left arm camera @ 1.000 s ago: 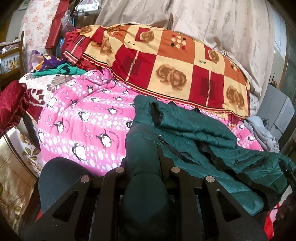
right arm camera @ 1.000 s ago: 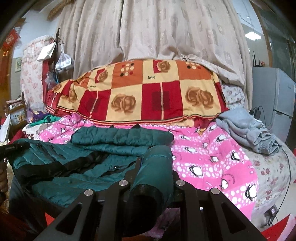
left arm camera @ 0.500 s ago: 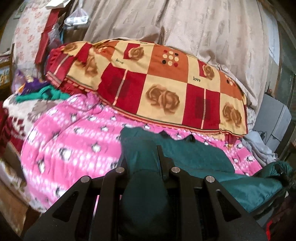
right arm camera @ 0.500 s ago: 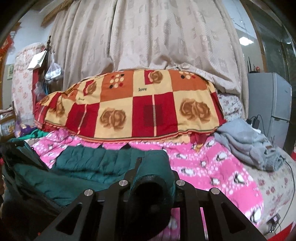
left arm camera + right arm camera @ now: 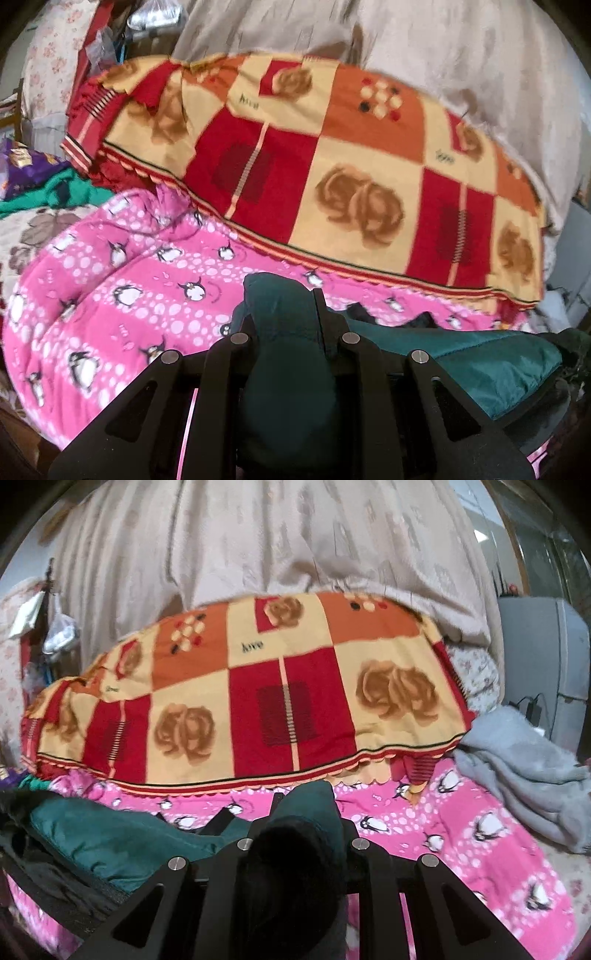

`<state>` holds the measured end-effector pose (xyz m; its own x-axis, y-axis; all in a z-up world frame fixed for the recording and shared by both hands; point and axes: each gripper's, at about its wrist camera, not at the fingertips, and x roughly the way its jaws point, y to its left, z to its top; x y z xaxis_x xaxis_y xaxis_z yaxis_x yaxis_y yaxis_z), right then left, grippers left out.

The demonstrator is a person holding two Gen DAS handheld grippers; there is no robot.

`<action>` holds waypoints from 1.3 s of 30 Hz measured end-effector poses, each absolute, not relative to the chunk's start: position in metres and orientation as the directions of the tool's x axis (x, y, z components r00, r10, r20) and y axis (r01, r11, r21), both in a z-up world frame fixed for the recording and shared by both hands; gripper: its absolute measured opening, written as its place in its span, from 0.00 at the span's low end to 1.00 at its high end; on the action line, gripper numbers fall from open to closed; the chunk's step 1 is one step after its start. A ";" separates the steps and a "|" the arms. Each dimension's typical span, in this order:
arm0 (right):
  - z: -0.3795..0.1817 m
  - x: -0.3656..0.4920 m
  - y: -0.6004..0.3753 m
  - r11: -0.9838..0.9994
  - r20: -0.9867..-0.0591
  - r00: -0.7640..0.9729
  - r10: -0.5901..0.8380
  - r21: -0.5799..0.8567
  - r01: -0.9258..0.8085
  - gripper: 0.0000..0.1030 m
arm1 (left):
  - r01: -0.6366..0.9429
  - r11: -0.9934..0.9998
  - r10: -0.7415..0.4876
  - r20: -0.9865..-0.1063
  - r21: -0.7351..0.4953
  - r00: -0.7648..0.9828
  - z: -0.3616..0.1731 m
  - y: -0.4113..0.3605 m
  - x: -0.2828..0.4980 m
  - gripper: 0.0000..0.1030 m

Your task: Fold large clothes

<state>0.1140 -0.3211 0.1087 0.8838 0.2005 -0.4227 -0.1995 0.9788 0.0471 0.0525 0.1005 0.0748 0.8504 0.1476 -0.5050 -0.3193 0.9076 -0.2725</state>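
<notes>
A dark green quilted jacket [image 5: 491, 362] is held up over the pink penguin blanket [image 5: 122, 280]. My left gripper [image 5: 286, 317] is shut on one bunched part of the jacket. My right gripper [image 5: 308, 808] is shut on another bunched part of it; the jacket's body [image 5: 110, 834] stretches away to the left in the right wrist view. The fingertips of both grippers are hidden by the fabric. The jacket hangs between the two grippers, above the bed.
A red, orange and cream rose-patterned quilt [image 5: 258, 686] lies piled at the back of the bed, with beige curtains [image 5: 258, 535] behind. A grey garment [image 5: 517, 764] lies at the right. Green and purple clothes [image 5: 44, 177] lie at the left. A grey appliance [image 5: 543, 646] stands far right.
Both grippers have lifted the jacket off the blanket and carried it toward the rose quilt. The jacket, spread on the bed a second ago, now hangs stretched between them.
</notes>
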 end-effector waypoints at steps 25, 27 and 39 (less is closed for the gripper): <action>-0.013 0.281 -0.291 0.974 -0.667 0.711 0.222 0.124 -0.188 0.21 | -0.392 0.901 0.173 -0.673 -0.188 0.720 -0.024 0.111 0.193 0.23; -0.012 0.281 -0.296 0.970 -0.679 0.692 0.244 0.162 -0.183 0.26 | -0.396 0.897 0.164 -0.682 -0.198 0.713 -0.020 0.112 0.192 0.24; 0.047 0.241 -0.325 0.894 -0.562 0.716 0.414 0.398 -0.205 0.61 | -0.341 0.855 0.057 -0.584 -0.390 0.810 0.040 0.134 0.157 0.88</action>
<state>0.2413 -0.3251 0.0465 0.7159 0.4143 -0.5620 -0.2051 0.8942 0.3979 0.1569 0.1337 0.0396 0.8099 0.0572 -0.5838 -0.3413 0.8554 -0.3896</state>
